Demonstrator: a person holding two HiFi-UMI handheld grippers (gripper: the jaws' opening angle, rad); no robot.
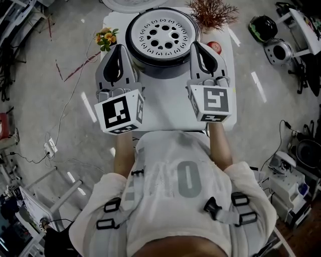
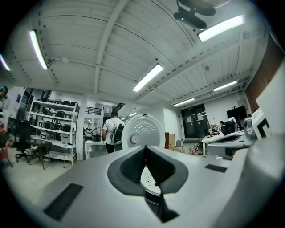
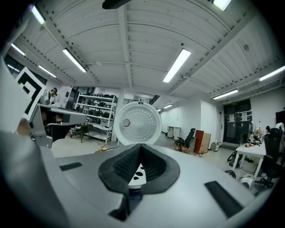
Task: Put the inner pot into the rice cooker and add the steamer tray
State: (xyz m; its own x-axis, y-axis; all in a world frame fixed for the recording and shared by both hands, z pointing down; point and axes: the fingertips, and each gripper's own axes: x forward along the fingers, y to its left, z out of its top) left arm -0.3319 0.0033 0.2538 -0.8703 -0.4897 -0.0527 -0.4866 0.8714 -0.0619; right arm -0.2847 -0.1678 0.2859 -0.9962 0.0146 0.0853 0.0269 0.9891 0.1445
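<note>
**A:** What sort of room is this?

**B:** A workshop with a grey concrete floor. Cables and a power strip lie on it, and strip lights run along a white ceiling. A small white desk stands in front of the person.

**A:** What is on the desk?

**B:** A rice cooker sits at the far end, its lid open and upright behind it. Yellow flowers stand at the cooker's left and a dried reddish plant at its far right. A small red round thing lies just to its right.

**A:** And inside the cooker?

**B:** The steamer tray, white and round with rings of holes, lies flat across the opening and fills it. I cannot make out the inner pot beneath it.

**A:** Where are the tools?

**B:** They are over the desk, one at each side of the cooker's near edge, both pointing level towards it. The left tool has its tip just beside the near-left rim, with the flowers close on its outer side. The right tool is at the near-right rim, with the red thing just beyond it.

**A:** Spread or pressed together?

**B:** Both are pressed together, pad against pad, pinching nothing.

**A:** Anything further off?

**B:** In the left gripper view a person with a backpack stands beyond the lid, back turned, near some shelves.
</note>
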